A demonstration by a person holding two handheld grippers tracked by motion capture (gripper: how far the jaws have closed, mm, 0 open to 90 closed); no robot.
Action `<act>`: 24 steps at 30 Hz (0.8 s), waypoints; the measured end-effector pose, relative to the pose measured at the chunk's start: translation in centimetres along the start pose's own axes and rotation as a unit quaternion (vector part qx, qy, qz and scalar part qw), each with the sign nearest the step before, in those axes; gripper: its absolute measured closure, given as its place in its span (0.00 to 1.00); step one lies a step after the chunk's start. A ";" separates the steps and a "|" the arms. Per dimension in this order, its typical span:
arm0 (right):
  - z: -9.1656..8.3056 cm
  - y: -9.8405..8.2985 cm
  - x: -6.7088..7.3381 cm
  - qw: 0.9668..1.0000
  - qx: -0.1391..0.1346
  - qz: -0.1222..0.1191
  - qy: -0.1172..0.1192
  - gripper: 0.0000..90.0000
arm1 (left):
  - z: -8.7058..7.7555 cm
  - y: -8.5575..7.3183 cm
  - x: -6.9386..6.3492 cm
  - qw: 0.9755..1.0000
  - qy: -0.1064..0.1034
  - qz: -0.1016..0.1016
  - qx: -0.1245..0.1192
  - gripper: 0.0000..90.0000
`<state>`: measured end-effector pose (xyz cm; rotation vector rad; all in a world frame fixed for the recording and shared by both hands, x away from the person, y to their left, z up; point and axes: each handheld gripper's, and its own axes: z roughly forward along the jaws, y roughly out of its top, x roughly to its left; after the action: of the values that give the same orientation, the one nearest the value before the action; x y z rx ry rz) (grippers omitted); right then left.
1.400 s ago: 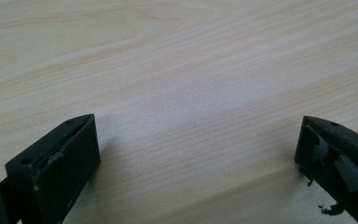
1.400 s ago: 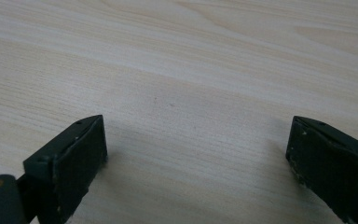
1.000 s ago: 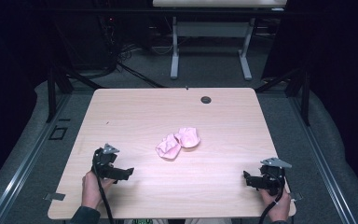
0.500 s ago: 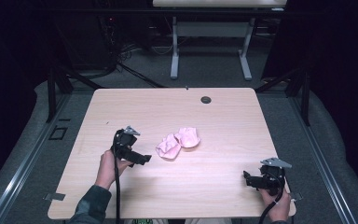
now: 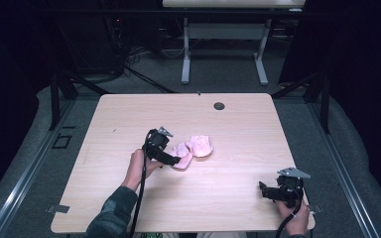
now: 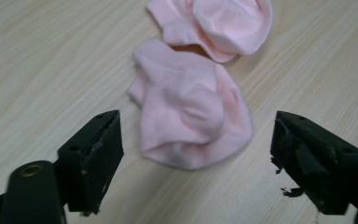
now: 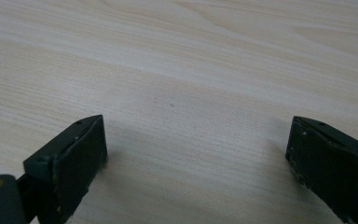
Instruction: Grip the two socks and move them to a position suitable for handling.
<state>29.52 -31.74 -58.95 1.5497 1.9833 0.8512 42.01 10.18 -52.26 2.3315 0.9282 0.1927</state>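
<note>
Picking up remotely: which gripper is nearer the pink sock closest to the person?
Left. The left gripper is right at the near pink sock, jaws open with the sock between them. The right gripper sits apart at the table's near right corner, jaws open over bare wood.

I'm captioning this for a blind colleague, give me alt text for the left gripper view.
Two open black jaws of the left gripper frame a crumpled pale pink fabric sock lying on a light wood-grain table. A second pink sock lies just beyond, touching it.

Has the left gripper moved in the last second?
Yes. The left gripper has travelled right and away from the table's near edge, reaching the nearer pink sock.
</note>
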 end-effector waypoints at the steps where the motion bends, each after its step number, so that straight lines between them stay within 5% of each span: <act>1: 0.0 0.0 0.0 1.000 0.000 0.000 0.001 0.05 | 0.4 0.0 -0.2 1.000 0.000 0.000 0.000 0.30; 17: 0.0 0.0 0.0 1.000 0.000 0.000 0.002 0.05 | 3.7 -0.7 -0.4 0.999 0.023 -0.003 0.045 0.81; 24: 0.0 0.0 0.0 1.000 0.000 0.000 0.002 0.05 | 3.6 -0.8 -0.1 0.999 0.033 -0.003 0.034 0.94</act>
<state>29.52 -31.74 -58.95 1.5484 1.9853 0.8546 42.74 8.78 -55.60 2.3965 0.9873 0.2407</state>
